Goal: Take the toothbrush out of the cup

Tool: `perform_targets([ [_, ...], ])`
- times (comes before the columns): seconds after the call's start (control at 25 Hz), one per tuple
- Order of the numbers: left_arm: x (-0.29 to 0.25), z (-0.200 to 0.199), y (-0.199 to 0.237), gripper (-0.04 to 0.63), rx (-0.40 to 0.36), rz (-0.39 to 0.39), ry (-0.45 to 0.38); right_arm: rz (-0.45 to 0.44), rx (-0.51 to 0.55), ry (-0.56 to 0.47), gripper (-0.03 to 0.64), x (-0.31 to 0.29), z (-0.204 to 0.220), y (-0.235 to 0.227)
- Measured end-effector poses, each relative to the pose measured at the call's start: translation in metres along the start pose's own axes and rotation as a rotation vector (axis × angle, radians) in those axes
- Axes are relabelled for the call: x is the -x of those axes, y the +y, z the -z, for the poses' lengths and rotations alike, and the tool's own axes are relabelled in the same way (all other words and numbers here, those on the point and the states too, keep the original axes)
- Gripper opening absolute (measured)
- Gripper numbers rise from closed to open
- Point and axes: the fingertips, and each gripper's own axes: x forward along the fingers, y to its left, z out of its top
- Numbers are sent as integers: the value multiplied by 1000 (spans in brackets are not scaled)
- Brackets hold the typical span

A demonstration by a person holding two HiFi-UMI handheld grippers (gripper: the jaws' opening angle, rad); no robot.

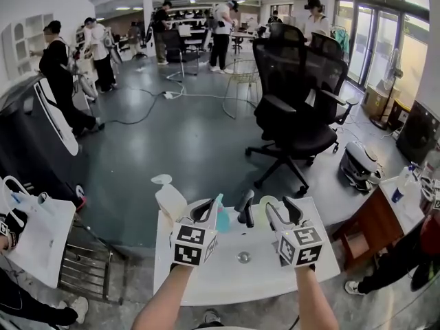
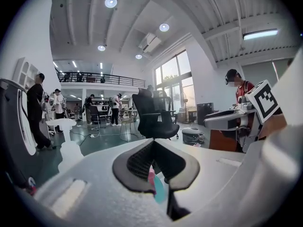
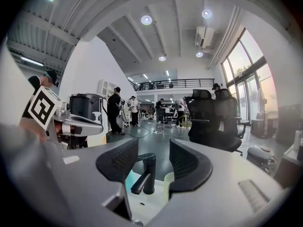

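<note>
My left gripper [image 1: 208, 210] [image 2: 152, 162] is shut on a teal and pink toothbrush [image 1: 222, 218] [image 2: 155, 186], which hangs below the closed jaws over the white sink [image 1: 227, 280]. A black faucet [image 1: 245, 209] [image 3: 144, 174] stands at the back of the sink between the two grippers. My right gripper [image 1: 283, 212] [image 3: 154, 164] is open with nothing between its jaws; the faucet shows through the gap. A pale green cup [image 1: 265, 206] [image 3: 171, 179] stands just right of the faucet, close to the right gripper's left jaw.
A white pump bottle [image 1: 168, 198] stands on the sink's back left corner. Black office chairs [image 1: 295, 115] stand on the grey floor beyond. A white table [image 1: 41, 232] is at the left, a wooden cabinet [image 1: 371, 225] at the right. People stand far behind.
</note>
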Motion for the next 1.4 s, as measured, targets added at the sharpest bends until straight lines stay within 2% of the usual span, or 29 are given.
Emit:
perform_targets([
  [0.44,-11,9,23,-2,7,-3,15,1,-2,16,189,-26,7,4],
  [0.92,-15,15,11,-2,3,-47,35,-27,-8,28,189,-26,20,-17],
  [1.4,-18,15,6,-2,7,-62,40,-13,-34,89,189,-29,55,-36],
])
